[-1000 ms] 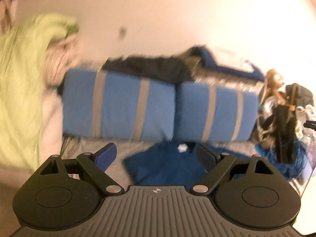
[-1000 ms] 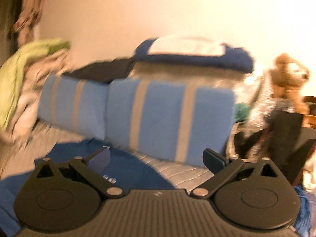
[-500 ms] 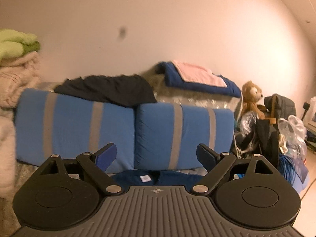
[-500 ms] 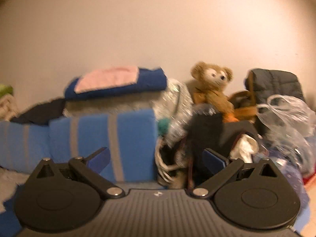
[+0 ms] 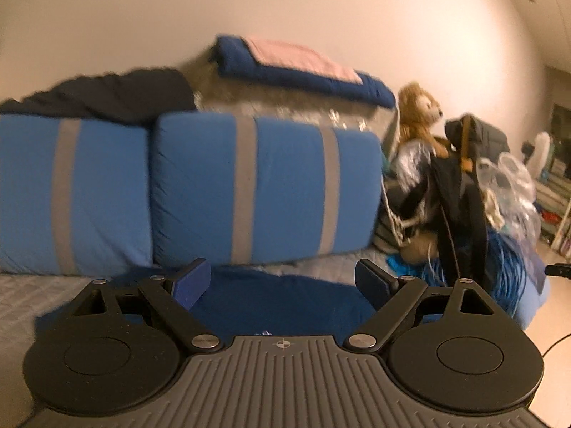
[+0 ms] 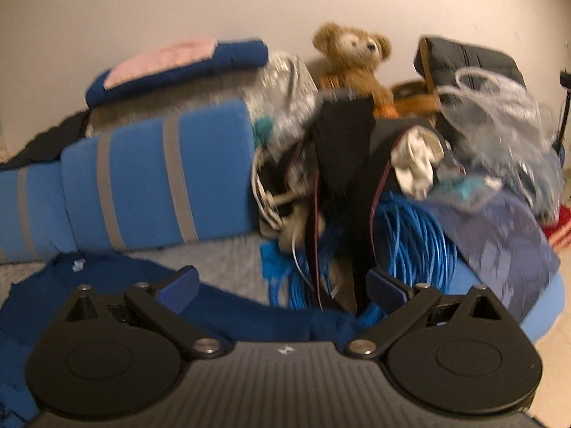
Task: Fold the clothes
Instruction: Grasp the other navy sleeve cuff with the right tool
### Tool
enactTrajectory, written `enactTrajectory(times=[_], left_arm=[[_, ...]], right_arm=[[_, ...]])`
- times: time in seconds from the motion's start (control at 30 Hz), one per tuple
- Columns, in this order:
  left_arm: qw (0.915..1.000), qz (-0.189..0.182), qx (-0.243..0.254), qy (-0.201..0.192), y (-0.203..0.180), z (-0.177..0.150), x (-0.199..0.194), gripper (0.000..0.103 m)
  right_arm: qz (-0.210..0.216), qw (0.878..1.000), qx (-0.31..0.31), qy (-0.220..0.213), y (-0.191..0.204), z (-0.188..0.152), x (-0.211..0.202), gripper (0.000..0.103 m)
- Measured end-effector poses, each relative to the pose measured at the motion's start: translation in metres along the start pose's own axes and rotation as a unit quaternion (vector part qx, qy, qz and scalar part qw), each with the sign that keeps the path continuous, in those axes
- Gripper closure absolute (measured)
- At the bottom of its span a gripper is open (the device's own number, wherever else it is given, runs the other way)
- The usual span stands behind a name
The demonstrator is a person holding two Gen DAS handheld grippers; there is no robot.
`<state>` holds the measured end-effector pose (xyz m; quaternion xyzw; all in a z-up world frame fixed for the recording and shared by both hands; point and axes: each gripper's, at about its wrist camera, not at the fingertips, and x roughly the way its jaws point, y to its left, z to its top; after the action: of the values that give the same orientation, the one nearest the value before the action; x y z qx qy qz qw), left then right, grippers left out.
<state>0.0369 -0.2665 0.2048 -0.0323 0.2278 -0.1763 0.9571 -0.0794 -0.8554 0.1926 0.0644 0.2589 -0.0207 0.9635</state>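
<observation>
Dark blue cloth, a shirt [image 5: 282, 303], lies spread flat on the grey quilted bed cover [image 5: 321, 264], near both cameras and just in front of the pillows. In the right wrist view the same shirt [image 6: 107, 278] stretches to the left, with a small white label at its collar toward the far left. The left gripper [image 5: 282, 280] hangs over the shirt with its jaws spread wide and nothing between them. The right gripper [image 6: 282, 285] is likewise released, its blue pads [image 6: 178, 285] well apart, over the right edge of the shirt.

Beyond the shirt, two blue pillows with grey stripes [image 5: 264, 189] stand side by side against the far wall. A black garment [image 5: 107, 92] is draped over the top of the left pillow. Farther back, a folded blue blanket [image 5: 303, 75] with a pink cloth on top rests on a silvery heap.

To the right of the pillows sits a brown teddy bear [image 6: 353, 57], upright against the wall. In front of it hangs a black bag with straps [image 6: 342, 157], and a coil of blue cable [image 6: 410, 242] lies below, near the right edge of the bed. A clear plastic bag [image 6: 499, 117] bulges at the far right. Both views are slightly blurred.
</observation>
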Motion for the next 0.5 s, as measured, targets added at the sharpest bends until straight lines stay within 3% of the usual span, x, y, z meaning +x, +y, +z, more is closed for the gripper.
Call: enactTrajectory(times=[0.13, 0.3, 0.4, 0.5], left_arm=[[0.9997, -0.004, -0.009, 0.021, 0.001, -0.037, 0.028, 0.014], [0.9992, 0.000, -0.027, 0.030, 0.015, -0.080, 0.047, 0.014], [0.9985, 0.006, -0.048, 0.024, 0.026, -0.101, 0.049, 0.014], [0.9978, 0.037, -0.037, 0.041, 0.025, -0.101, 0.050, 0.014]], right_arm=[[-0.007, 0.999, 0.026, 0.041, -0.010, -0.035, 0.022, 0.007], [-0.012, 0.993, 0.090, 0.079, -0.026, -0.074, 0.052, 0.024], [-0.011, 0.985, 0.147, 0.090, -0.037, -0.095, 0.071, 0.033], [0.000, 0.971, 0.219, 0.096, -0.048, -0.114, 0.088, 0.045]])
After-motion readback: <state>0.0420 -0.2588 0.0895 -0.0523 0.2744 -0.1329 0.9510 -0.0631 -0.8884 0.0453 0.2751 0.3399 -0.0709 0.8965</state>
